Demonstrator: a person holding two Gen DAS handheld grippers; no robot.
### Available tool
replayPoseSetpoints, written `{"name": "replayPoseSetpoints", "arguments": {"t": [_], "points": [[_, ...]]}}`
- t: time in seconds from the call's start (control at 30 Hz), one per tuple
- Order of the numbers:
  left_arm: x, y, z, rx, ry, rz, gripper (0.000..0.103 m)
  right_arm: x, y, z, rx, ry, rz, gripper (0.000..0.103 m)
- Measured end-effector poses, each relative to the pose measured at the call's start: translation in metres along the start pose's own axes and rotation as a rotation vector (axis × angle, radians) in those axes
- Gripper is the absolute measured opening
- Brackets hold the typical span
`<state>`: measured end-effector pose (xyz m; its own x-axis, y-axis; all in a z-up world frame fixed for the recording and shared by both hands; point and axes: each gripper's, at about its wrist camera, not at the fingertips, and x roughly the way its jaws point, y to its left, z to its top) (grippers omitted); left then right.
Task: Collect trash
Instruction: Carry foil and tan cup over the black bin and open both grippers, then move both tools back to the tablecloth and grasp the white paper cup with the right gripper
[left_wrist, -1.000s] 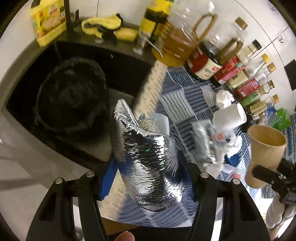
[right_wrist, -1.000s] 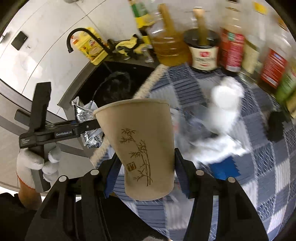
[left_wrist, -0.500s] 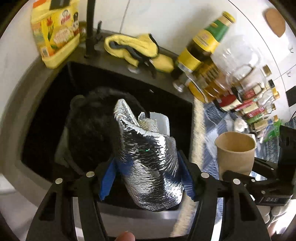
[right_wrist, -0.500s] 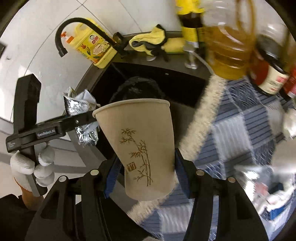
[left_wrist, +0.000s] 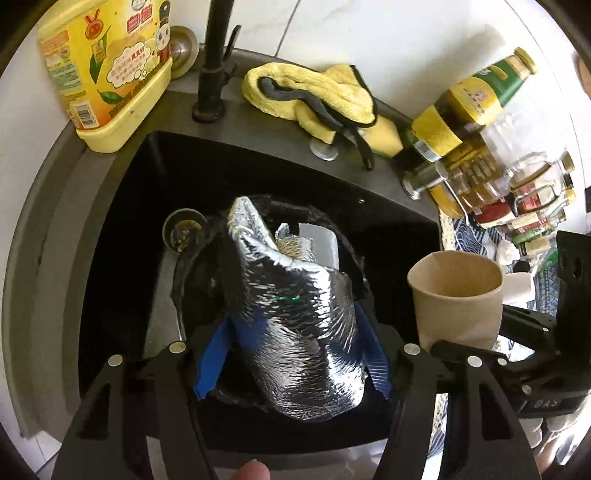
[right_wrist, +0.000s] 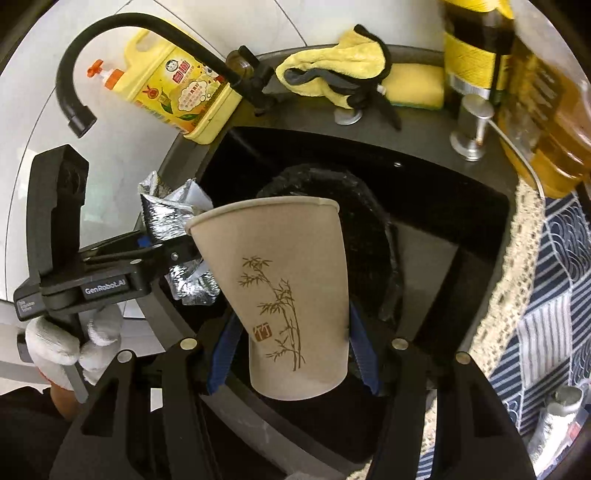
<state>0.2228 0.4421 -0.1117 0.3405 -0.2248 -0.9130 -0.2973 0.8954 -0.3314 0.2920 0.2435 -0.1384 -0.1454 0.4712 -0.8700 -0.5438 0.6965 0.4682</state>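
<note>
The left gripper is carrying a crumpled foil wrapper between its blue pads, directly above the black bin bag that is sitting in the dark sink; its jaws are opening, and the foil is still lying between them, touching both pads. The right gripper is carrying a paper cup upright, printed with bamboo, just in front of the same bag; these jaws are also opening, with a gap already showing at the left pad.

The left wrist view alone is showing the sink's drain just left of the bag, a paper scrap inside the foil, and the cup's empty inside. The right wrist view alone is showing the curved black faucet, the white-gloved hand gripping the left tool's handle, and the blue checked cloth right of the sink. Both are showing the yellow detergent bottle and yellow rag behind the sink.
</note>
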Motion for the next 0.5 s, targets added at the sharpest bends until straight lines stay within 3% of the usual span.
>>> {"name": "replayPoseSetpoints", "arguments": {"t": [0.03, 0.13, 0.5], "points": [[0.001, 0.003, 0.002, -0.007, 0.006, -0.008, 0.065, 0.001, -0.001, 0.002, 0.018, -0.002, 0.009, 0.073], [0.005, 0.011, 0.007, -0.026, 0.024, -0.021, 0.076, 0.003, -0.001, 0.010, 0.041, -0.007, 0.025, 0.074], [0.006, 0.013, 0.006, -0.012, 0.033, -0.017, 0.076, -0.004, -0.008, -0.001, 0.078, -0.041, -0.003, 0.074]]}}
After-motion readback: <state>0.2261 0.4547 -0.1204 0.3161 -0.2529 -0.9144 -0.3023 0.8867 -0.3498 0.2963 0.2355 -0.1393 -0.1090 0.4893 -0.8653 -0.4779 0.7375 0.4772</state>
